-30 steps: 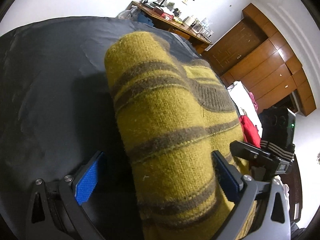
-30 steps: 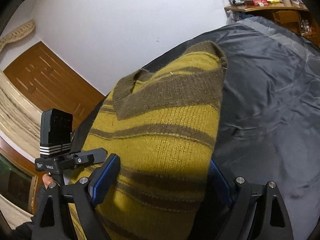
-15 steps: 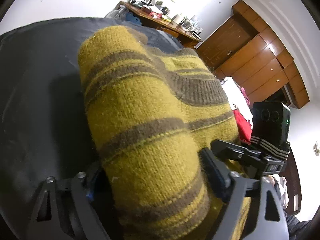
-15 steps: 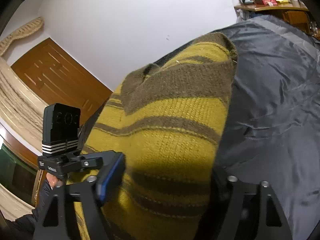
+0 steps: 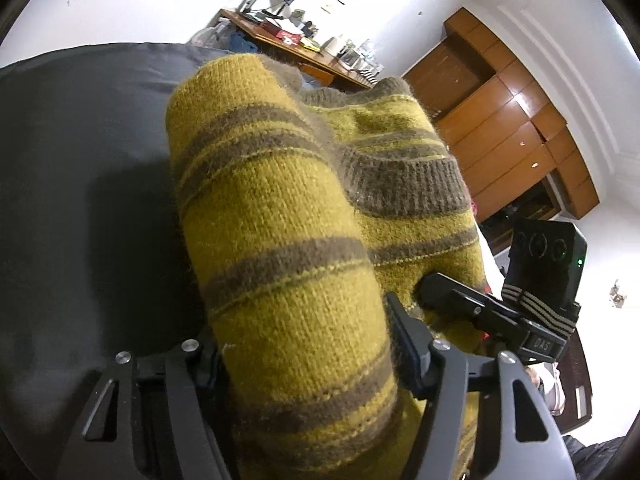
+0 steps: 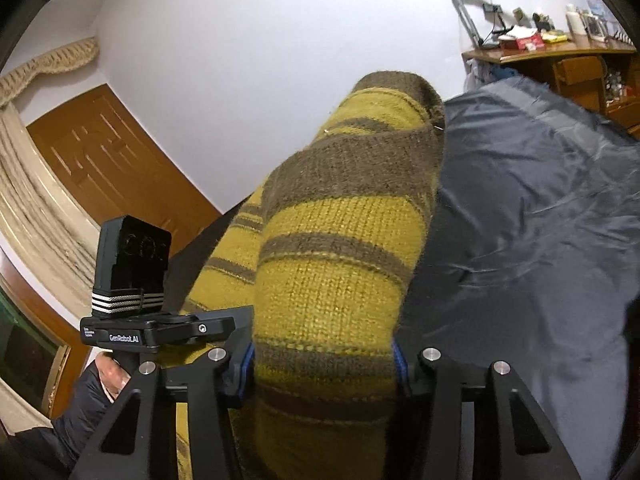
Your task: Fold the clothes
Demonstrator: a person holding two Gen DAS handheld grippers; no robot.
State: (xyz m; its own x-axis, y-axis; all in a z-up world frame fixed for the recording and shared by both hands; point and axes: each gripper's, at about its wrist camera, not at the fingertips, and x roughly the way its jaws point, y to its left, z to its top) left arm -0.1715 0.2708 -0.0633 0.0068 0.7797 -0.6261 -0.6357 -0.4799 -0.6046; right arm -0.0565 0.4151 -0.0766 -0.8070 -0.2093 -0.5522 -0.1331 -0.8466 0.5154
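Left wrist view: the left tongs (image 5: 304,356) have just been closing, and the mustard-yellow knitted sweater with brown stripes (image 5: 280,220) is now pinched between them, the knit bulging above the pads. A second ago it merely lay between spread jaws. The bundle is seen raised above the dark grey bed cover (image 5: 80,160), with the ribbed brown collar towards the wooden wardrobe (image 5: 512,128).

Right wrist view: the right tongs (image 6: 324,364) have likewise been closing and are clamped on the same sweater (image 6: 340,260), blue pads (image 6: 245,368) pressed into the wool. The folded end is lifted against the white wall, beside the bed cover (image 6: 540,220). Both ends being gripped, a carry or a further fold is judged to be next.
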